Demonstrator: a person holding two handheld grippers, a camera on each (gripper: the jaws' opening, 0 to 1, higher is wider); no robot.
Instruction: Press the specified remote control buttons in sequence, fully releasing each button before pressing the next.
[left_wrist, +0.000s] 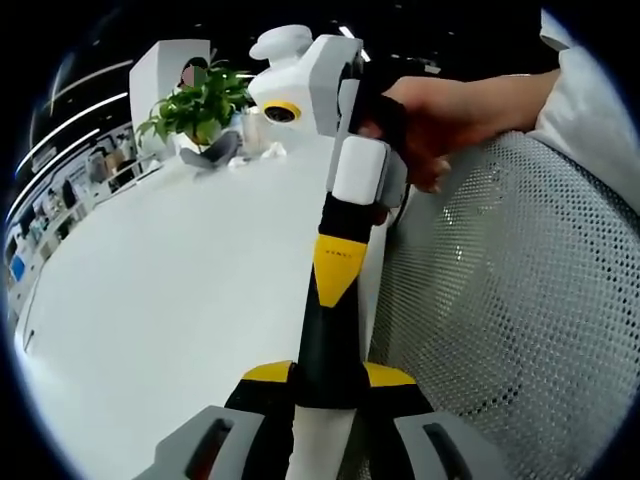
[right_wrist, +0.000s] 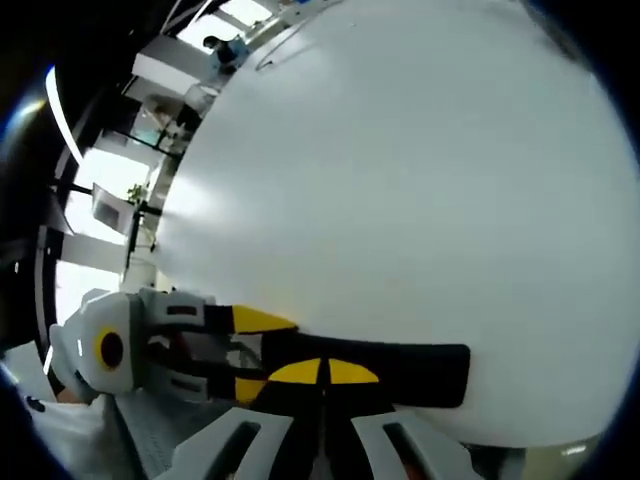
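Counter (left_wrist: 150, 300) space, white and broad, spreads ahead of both tongs. Beside it, right of the left tongs (left_wrist: 329, 374), stands a grey mesh chair back (left_wrist: 520, 300). The two tools are crossed. The right tongs (right_wrist: 322, 372) are clenched, yellow tips meeting on nothing, and their black length runs down between the left pair. The left tongs stand on either side of that length, close against it; whether they squeeze it I cannot tell. A hand (left_wrist: 450, 110) grips the right tool's white body, beyond the left tongs. Farther off past them sits a small green plant (left_wrist: 200, 105) at the counter's far end.
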